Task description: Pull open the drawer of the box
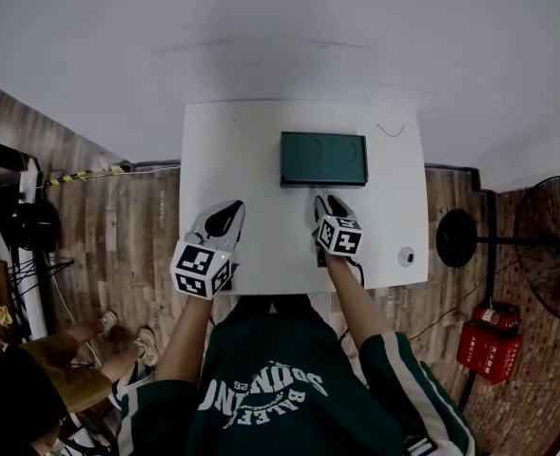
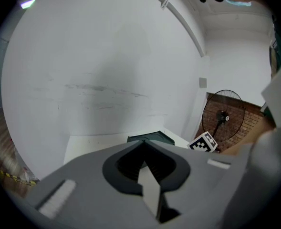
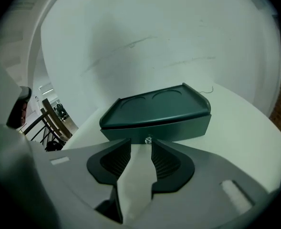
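A dark green box [image 1: 323, 159] lies flat on the white table [image 1: 260, 150], toward its far side. In the right gripper view the box [image 3: 157, 111] faces me, with a small metal knob [image 3: 149, 139] on its drawer front. My right gripper [image 3: 140, 146] is open; its tips stand just short of the knob, one to each side, with nothing pressed between the pads. In the head view the right gripper [image 1: 329, 201] sits close in front of the box. My left gripper [image 1: 228, 209] hovers over the table's near left, away from the box. Its jaws [image 2: 143, 144] meet at the tips, empty.
A small round object [image 1: 407, 256] lies near the table's right front corner, and a thin dark squiggle [image 1: 390, 129] at the far right. A standing fan [image 1: 555, 245] and a red crate [image 1: 489, 350] stand on the floor to the right. A seated person [image 1: 70, 359] is at lower left.
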A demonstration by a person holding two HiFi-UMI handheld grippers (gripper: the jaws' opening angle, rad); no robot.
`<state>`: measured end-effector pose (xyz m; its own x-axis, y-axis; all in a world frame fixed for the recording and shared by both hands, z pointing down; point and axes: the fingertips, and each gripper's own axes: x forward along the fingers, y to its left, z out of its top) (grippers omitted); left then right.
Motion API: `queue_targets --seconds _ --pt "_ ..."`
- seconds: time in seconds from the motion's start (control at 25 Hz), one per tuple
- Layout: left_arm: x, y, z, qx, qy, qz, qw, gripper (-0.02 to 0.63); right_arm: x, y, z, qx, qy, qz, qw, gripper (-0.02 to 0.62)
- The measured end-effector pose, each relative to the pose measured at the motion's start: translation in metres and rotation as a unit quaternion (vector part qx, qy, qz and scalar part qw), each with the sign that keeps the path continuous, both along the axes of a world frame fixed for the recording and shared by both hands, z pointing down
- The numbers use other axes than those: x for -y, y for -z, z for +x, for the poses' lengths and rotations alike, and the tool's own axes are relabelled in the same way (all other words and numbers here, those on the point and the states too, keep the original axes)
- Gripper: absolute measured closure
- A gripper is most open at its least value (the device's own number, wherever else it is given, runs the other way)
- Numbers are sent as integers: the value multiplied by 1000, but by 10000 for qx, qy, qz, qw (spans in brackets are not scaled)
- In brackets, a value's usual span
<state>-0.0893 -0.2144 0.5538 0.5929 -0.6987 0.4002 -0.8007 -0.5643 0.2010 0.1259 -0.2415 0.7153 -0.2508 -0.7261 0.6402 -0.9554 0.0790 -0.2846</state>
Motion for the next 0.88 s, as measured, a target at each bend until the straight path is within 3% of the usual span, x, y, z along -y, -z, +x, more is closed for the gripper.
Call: queue_targets --seconds 0.36,0.56,0.88 --pt "-2 -14 -28 128 231 -195 9995 554 22 -33 11 101 -414 -391 9983 485" --pt "0 -14 -34 155 263 -211 9993 554 24 -36 7 67 -267 -410 9988 522" --pt "7 -13 -26 110 133 -181 9997 554 10 -38 4 -35 -109 -521 9986 523"
